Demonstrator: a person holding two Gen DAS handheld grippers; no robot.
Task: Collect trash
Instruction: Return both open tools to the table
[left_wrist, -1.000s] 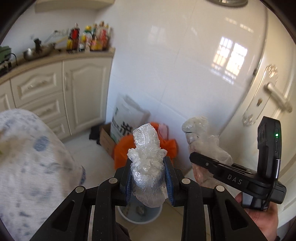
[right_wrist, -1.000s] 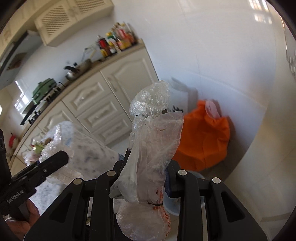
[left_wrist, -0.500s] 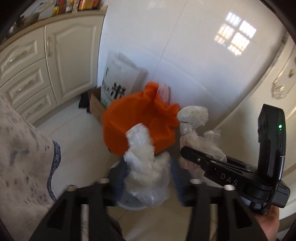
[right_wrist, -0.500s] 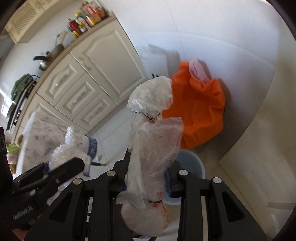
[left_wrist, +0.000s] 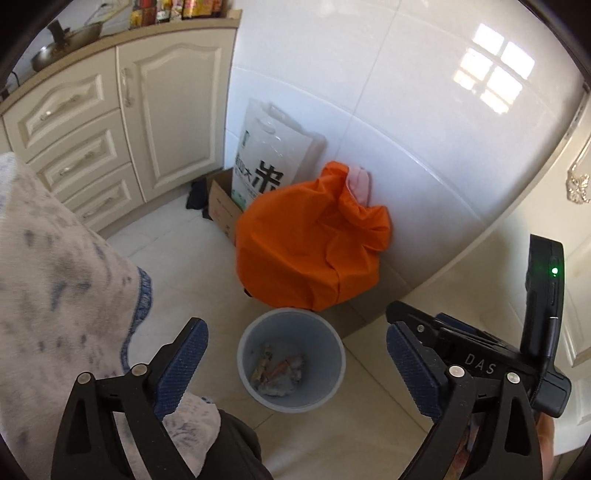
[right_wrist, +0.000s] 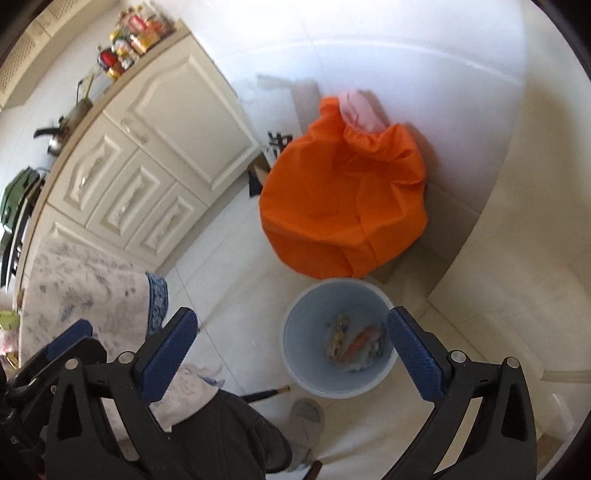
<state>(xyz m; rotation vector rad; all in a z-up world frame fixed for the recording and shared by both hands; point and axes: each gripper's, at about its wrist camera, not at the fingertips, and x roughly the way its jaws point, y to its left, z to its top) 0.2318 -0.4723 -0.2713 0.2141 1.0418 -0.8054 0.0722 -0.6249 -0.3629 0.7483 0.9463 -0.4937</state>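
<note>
**Both grippers empty above the bin**

The left gripper (left_wrist: 295, 365) hangs over the pale blue bin (left_wrist: 334, 356), its jaws opening with nothing between them; the right gripper (right_wrist: 291, 347) does likewise, jaws spreading wide and bare; trash (right_wrist: 354, 343) lies at the bottom of the bin, wrappers and perhaps crumpled plastic, though the view is too soft to be sure; an orange bag (left_wrist: 314, 251) slumps just behind; judging from this, the drop looks done, and any further litter sits out of sight.
</note>
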